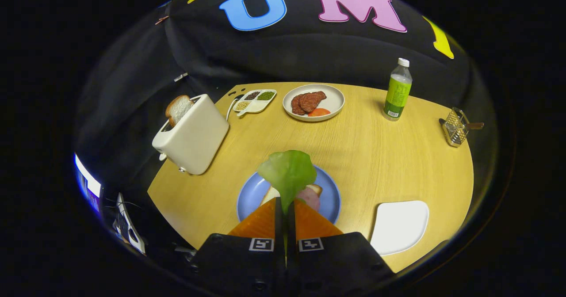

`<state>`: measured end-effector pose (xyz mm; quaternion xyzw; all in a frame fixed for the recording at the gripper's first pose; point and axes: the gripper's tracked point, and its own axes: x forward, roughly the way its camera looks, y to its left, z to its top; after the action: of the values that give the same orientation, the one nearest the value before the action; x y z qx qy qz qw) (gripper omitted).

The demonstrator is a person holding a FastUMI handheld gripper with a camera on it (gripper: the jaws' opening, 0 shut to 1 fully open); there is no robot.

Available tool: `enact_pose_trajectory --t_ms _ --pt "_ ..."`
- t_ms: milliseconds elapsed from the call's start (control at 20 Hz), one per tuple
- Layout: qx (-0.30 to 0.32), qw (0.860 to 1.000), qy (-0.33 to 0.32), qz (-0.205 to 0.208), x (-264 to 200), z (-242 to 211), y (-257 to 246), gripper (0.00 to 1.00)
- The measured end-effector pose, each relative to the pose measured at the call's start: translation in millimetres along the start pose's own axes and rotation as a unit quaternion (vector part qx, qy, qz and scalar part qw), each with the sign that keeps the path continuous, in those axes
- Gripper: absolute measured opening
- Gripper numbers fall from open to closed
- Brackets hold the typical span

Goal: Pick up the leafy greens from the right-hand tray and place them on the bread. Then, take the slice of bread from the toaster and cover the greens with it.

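gripper [285, 208] pinching greens [287, 173] — above bread [270, 195]

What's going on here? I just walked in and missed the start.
A person is building a sandwich with hand-held tongs. The tongs are shut on a lettuce leaf, held above the blue plate, where a slice of bread with a pinkish slice of meat waits. The white tray to the right sits bare. Another bread slice stands in the toaster, not yet taken.
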<state>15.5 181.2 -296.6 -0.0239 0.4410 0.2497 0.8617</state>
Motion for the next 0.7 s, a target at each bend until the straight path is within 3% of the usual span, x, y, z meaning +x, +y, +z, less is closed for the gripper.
enact_pose_trajectory --t_ms 300,450,700 --pt "-0.015 0.999 0.030 -0.012 37 -17 11 0.10" --pt "-0.022 0.999 0.041 -0.022 46 -23 12 0.18" --pt "-0.024 0.998 0.042 -0.038 50 -24 6 0.47"
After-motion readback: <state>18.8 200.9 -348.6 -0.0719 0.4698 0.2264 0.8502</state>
